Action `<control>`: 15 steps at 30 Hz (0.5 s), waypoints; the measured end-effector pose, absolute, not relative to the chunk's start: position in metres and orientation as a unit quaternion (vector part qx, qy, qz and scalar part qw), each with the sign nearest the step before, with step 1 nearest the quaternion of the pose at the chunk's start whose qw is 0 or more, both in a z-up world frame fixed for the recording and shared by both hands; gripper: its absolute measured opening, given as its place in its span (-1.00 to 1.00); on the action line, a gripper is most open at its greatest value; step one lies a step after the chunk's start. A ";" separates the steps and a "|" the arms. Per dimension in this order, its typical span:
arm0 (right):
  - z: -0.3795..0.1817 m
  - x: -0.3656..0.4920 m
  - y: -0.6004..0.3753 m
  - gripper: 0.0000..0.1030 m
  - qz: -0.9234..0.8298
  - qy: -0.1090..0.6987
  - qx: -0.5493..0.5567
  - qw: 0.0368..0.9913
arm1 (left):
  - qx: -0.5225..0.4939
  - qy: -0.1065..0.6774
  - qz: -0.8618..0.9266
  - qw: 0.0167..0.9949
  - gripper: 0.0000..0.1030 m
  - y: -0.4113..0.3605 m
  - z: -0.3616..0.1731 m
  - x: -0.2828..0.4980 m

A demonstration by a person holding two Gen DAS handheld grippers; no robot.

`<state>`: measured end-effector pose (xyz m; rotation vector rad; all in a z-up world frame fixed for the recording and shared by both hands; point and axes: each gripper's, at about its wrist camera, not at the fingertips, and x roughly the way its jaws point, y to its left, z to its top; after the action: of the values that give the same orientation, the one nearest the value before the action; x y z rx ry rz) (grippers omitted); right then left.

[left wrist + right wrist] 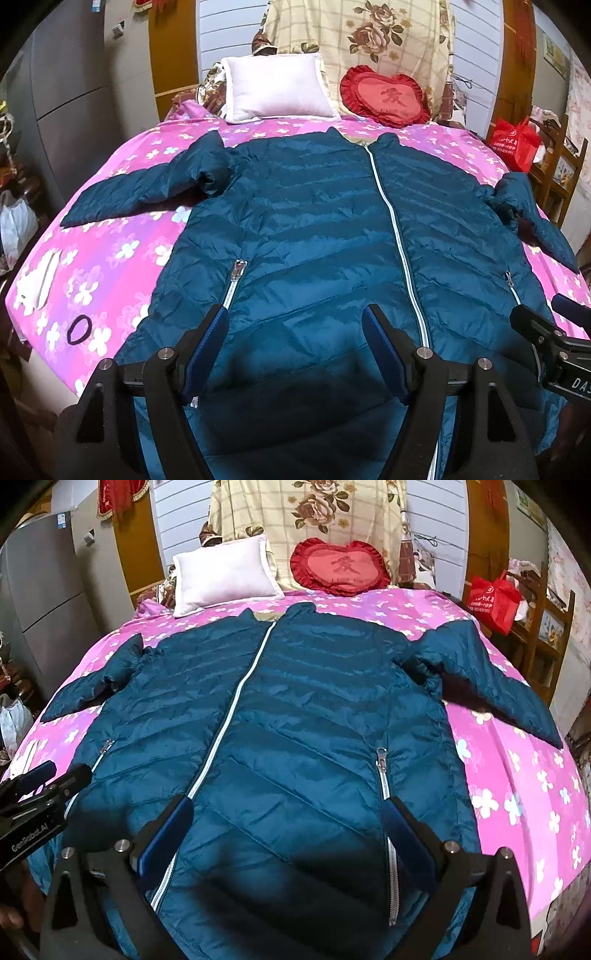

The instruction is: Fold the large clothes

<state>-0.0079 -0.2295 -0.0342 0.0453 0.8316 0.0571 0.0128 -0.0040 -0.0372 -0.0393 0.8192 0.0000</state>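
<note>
A dark teal quilted puffer jacket (317, 229) lies front up and zipped on the pink flowered bed, collar toward the pillows, sleeves spread to both sides; it also shows in the right wrist view (295, 716). My left gripper (295, 325) is open and empty, above the jacket's lower left part near the hem. My right gripper (291, 812) is open and empty, above the lower right part between the centre zip and the pocket zip. The right gripper shows at the right edge of the left wrist view (554, 332), and the left gripper at the left edge of the right wrist view (40, 797).
A white pillow (277, 88) and a red heart cushion (384, 96) lie at the head of the bed (110, 258). A black hair tie (79, 329) and a white item (38, 284) lie on the sheet at left. A red bag (493, 600) sits on shelving at right, a grey cabinet (40, 602) at left.
</note>
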 end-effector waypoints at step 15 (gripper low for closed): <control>-0.040 0.005 -0.235 0.99 0.020 0.411 0.028 0.911 | -0.030 0.404 0.001 0.914 -0.02 0.000 -0.039 0.016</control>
<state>0.0048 -0.2346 -0.0403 0.0581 0.8483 0.0404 0.0163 0.0000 -0.0386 -0.0611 0.8328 0.0012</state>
